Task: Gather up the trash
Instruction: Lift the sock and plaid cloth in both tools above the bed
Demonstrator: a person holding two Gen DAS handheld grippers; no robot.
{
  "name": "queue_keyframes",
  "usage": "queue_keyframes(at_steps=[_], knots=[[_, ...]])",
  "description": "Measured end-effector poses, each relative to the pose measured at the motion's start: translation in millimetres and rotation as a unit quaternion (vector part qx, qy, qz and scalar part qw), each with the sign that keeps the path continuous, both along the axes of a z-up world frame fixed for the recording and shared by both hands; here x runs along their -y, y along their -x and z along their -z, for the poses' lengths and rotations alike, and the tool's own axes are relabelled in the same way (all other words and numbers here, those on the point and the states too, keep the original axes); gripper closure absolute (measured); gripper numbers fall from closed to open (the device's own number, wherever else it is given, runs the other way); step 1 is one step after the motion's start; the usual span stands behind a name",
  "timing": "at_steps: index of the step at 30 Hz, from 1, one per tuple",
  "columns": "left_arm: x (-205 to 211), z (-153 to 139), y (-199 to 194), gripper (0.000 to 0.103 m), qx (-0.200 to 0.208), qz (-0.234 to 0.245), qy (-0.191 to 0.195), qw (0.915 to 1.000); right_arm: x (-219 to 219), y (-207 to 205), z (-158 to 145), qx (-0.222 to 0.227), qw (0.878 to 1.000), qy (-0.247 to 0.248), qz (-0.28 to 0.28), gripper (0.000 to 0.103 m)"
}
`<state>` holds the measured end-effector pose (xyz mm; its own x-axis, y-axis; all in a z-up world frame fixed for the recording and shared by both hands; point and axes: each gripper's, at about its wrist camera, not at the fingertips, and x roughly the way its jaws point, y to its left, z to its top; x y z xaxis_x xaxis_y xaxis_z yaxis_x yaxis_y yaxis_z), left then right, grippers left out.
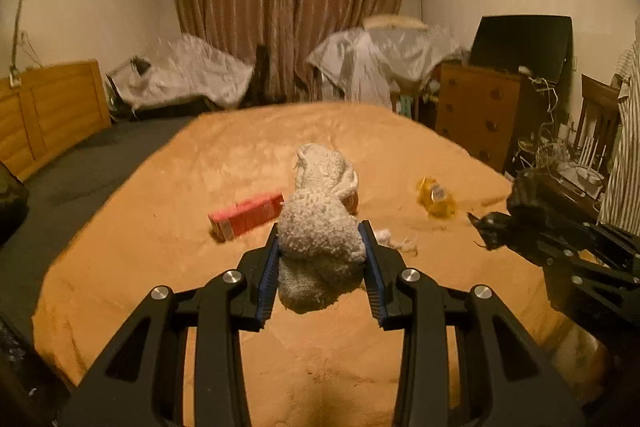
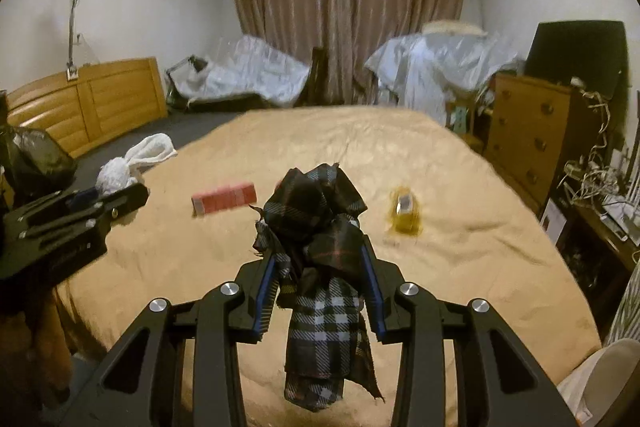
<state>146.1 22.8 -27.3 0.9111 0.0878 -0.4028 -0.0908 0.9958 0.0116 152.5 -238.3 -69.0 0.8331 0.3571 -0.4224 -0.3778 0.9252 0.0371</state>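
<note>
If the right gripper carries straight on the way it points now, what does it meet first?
Probably the tan bed cover. The right gripper, shut on the plaid cloth, aims down between the red box and the yellow wrapper; depth is unclear.

Left gripper [image 1: 322,247] clamped – right gripper [image 2: 320,267] clamped, both raised.

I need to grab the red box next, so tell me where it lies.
The red box lies flat on the tan bedspread, left of centre in both wrist views, beyond the held cloths and well left of the yellow wrapper.
</note>
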Motion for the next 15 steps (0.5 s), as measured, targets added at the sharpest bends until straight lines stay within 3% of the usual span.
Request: queue_keyframes(at_steps=[7, 15], knots=[[18, -15, 14, 0.067, 0.023, -0.007, -0.009, 0.9997, 6, 20, -23, 0.032, 0.999, -0.004, 0.020, 0.064], [26, -16, 19, 0.067, 0.023, 0.002, -0.010, 0.9997, 15, 37, -37, 0.037, 0.999, -0.004, 0.025, 0.064]])
